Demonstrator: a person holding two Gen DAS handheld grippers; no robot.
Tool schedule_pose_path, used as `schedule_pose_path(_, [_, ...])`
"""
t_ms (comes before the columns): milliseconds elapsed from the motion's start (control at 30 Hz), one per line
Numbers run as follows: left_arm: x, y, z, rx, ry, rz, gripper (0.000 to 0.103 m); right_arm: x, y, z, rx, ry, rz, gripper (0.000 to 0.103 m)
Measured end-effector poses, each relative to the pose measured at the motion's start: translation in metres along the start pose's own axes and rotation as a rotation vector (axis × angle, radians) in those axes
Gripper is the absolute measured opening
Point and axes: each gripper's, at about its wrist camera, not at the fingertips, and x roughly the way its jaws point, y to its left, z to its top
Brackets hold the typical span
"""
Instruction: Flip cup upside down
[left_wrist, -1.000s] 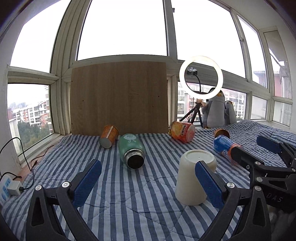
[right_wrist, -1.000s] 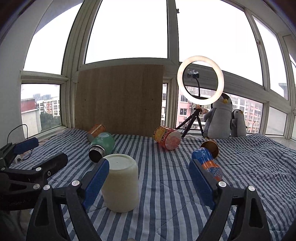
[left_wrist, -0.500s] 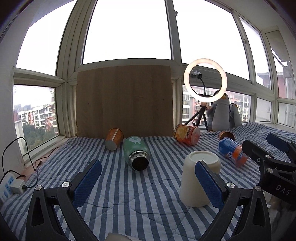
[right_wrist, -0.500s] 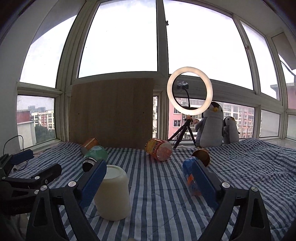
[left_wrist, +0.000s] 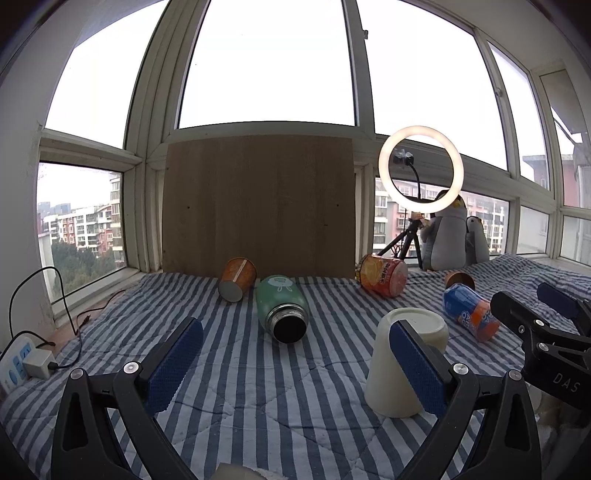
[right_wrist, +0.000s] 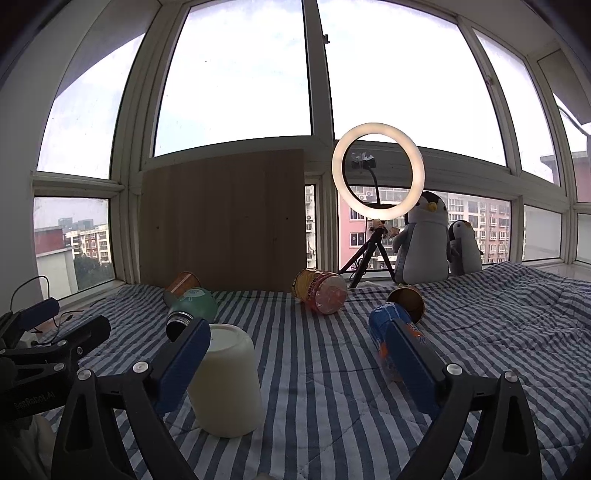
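Cream cup (left_wrist: 404, 363) stands mouth-down, axis upright

It sits lower right of the wide, empty left gripper (left_wrist: 295, 363), lower left of the equally wide right gripper (right_wrist: 295, 363).

Both views tilt upward, showing more window. The cream cup (left_wrist: 402, 365) sits lower right in the left view, lower left (right_wrist: 227, 380) in the right view.
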Motion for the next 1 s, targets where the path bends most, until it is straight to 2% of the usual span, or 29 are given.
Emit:
schedule_pose_path(400, [0.0016,-0.0002,0.0001,0.000,0.002,0.002,0.102,0.0002,-0.0017,-0.0003,0.006,-0.001,-0.002,0.100])
schedule_pose_path(1000, [0.0018,-0.0006,-0.0002,0.000,-0.001,0.003,0.102,-0.0001,-0.0012,-0.0001,0.014,-0.002,-0.001,0.101])
